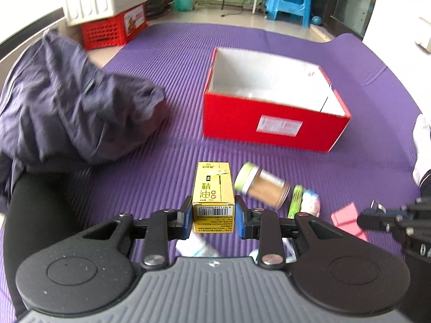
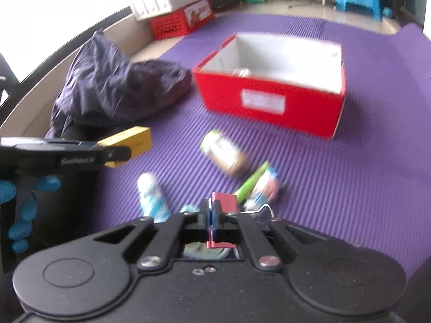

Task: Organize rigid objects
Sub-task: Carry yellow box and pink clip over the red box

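Carry step, by my read: both grippers are loaded and the red box (image 1: 272,123) sits ahead on the purple mat (image 1: 167,62), open top, white inside. Left gripper (image 1: 214,212) has its pads clamped on the sides of a yellow carton (image 1: 212,188), held clear of the mat, barcode end toward the camera. Right gripper (image 2: 211,212) has its fingers pinched tight together on a pink binder clip (image 2: 225,200), wire handle sticking out to the right; same clip shows pink at the right edge of the left wrist view.

Still loose on the mat btw grippers and box: a jar w/ green lid (image 1: 261,185) lying on its side, a green tube (image 1: 295,202) beside a small white packet (image 1: 311,202), and a white-blue bottle (image 2: 152,199) near the right gripper.

Next move prob needs both loads taken over the near red wall, high enough to clear the rim, then let go inside w/o the two grippers crowding each other.

Hard to make out: right wrist view is smeared by blur, labels unreadable. Sth pale and round sits in the box behind the near wall, can't tell what. Box floor mostly hidden. Dark cloth heap (image 1: 80,102) at left covers whatever is under it. Blue-gloved fingers (image 2: 24,210) partly cut off at left edge
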A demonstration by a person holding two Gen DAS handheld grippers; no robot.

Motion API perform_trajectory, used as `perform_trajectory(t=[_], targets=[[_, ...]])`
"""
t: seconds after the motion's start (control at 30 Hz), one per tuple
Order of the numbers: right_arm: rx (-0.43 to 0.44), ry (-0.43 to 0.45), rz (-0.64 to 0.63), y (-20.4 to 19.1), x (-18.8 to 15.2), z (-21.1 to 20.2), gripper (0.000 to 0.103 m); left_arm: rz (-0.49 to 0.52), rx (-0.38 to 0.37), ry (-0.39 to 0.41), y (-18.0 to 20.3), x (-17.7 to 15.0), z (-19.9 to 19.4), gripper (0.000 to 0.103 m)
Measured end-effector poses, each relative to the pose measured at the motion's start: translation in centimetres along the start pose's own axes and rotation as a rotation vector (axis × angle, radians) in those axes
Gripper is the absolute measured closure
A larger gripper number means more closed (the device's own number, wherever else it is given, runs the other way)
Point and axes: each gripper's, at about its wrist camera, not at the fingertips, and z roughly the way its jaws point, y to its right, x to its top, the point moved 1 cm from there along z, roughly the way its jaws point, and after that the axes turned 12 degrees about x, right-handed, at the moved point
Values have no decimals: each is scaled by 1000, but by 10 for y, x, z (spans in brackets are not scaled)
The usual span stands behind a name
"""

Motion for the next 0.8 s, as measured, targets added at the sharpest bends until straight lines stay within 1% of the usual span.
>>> perform_trajectory(t=[0.27, 0.47, 0.67, 0.8], targets=[[-51, 83, -7, 20, 65, -5, 102, 39, -43, 31, 18, 62, 10, 74], [-87, 140, 2, 38, 110, 1, 102, 87, -46, 59, 35, 108, 24, 74], [-113, 158, 14, 60, 143, 13, 102, 136, -62, 73, 55, 144, 46, 74], [-129, 158, 23, 78, 159, 28, 102, 155, -73, 60, 71, 162, 70, 74]])
